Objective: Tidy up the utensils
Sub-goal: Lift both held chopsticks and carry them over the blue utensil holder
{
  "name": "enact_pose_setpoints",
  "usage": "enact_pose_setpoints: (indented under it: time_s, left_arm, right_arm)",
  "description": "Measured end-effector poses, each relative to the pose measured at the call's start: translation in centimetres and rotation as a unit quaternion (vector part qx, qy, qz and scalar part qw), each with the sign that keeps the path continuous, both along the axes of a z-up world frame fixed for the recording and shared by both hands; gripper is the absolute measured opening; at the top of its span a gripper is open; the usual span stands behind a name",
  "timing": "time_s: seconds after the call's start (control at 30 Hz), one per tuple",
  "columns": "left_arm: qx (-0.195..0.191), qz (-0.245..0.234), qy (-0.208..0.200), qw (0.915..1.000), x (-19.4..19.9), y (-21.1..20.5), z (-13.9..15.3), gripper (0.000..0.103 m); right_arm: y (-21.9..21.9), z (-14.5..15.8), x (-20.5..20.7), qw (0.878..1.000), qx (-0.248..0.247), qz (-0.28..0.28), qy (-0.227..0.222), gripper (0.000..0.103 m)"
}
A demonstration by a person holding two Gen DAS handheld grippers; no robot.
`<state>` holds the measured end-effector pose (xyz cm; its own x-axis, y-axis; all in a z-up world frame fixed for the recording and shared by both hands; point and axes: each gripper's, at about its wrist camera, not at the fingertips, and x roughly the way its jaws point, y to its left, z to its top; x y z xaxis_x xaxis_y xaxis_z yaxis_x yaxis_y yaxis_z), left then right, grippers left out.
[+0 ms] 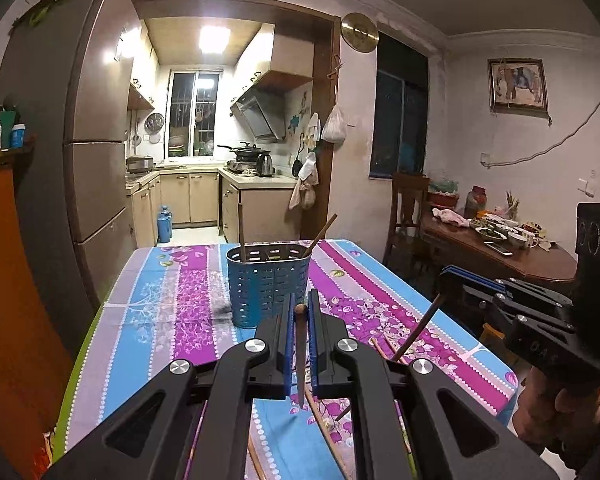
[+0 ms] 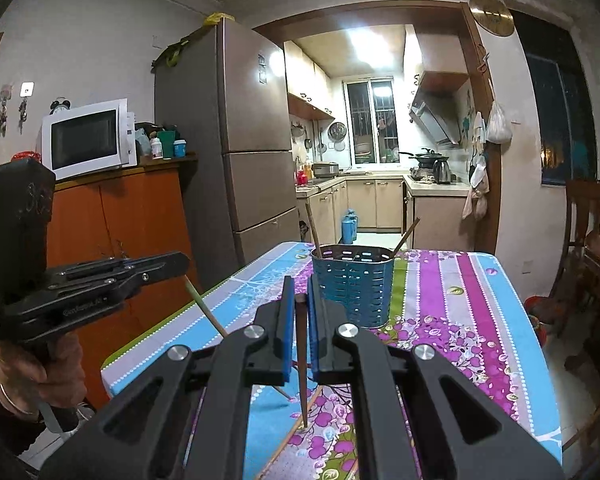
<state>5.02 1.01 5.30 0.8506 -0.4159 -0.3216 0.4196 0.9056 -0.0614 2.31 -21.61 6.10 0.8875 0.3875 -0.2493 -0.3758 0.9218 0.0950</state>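
Ahead of both sets of jaws stands the blue utensil basket (image 1: pixel 266 284) on the striped tablecloth (image 1: pixel 172 304), two sticks already in it. Step in hand, by my reading: carrying picked-up chopsticks to the basket. Left gripper (image 1: pixel 300 312) is pinched on a chopstick (image 1: pixel 300 360) hanging tip-down between its pads; right gripper (image 2: pixel 299 304) likewise clamps a dark chopstick (image 2: pixel 301 380). Next move likely needs each tip brought over the rim, then release. More chopsticks (image 1: pixel 324 420) lie below the jaws
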Motion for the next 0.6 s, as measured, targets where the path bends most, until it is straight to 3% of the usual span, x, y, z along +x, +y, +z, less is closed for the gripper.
enact_pose_setpoints:
  time_s: [0.17,0.3,0.6]
  left_arm:
    - [0.002,-0.003,-0.012,0.9999,0.8,-0.6,0.9,0.008]
    - [-0.008,-0.010,-0.046,0.9989,2.8,-1.5,3.9,0.008]
    - [-0.013,-0.004,-0.092,0.9956,11.6,-4.0,11.0,0.008]
  right_arm:
    - [0.1,1.4,0.8,1.000,-0.010,-0.007,-0.021,0.005]
    - [-0.5,4.6,2.6,0.998,-0.004,-0.021,-0.060,0.005]
    - [-0.5,11.3,9.4,0.992,-0.003,-0.043,-0.117,0.005]
